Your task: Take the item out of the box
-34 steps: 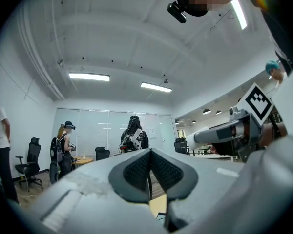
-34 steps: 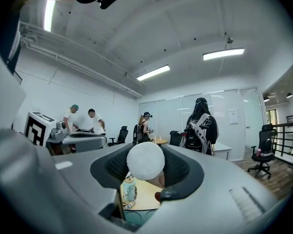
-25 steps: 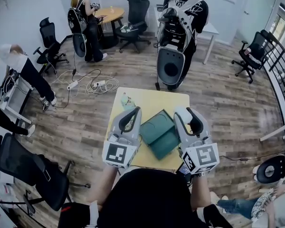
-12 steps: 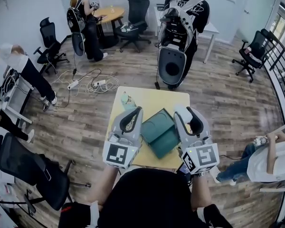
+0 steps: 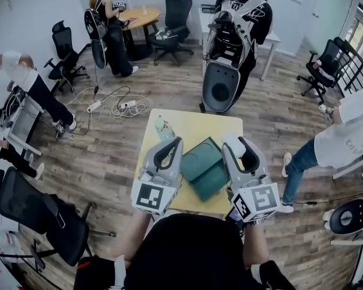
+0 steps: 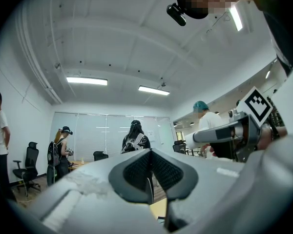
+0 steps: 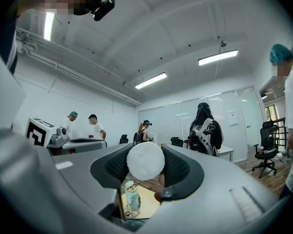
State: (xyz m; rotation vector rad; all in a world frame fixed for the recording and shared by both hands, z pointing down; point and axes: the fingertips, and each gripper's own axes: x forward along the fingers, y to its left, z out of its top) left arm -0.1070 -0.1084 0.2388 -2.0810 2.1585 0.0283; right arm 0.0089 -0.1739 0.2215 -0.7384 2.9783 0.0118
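The right gripper (image 5: 235,147) is clamped on the item (image 7: 145,161), a round, white, fuzzy pad, held up beside the green box (image 5: 202,168). The left gripper (image 6: 151,172) has its jaws together. The yellow table (image 5: 193,125) has a small toy (image 5: 163,127) on it. Past it are a wood floor (image 5: 109,156), chairs (image 5: 175,14) and people (image 5: 236,29).

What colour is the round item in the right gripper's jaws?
White. The round item shows best in the right gripper view.
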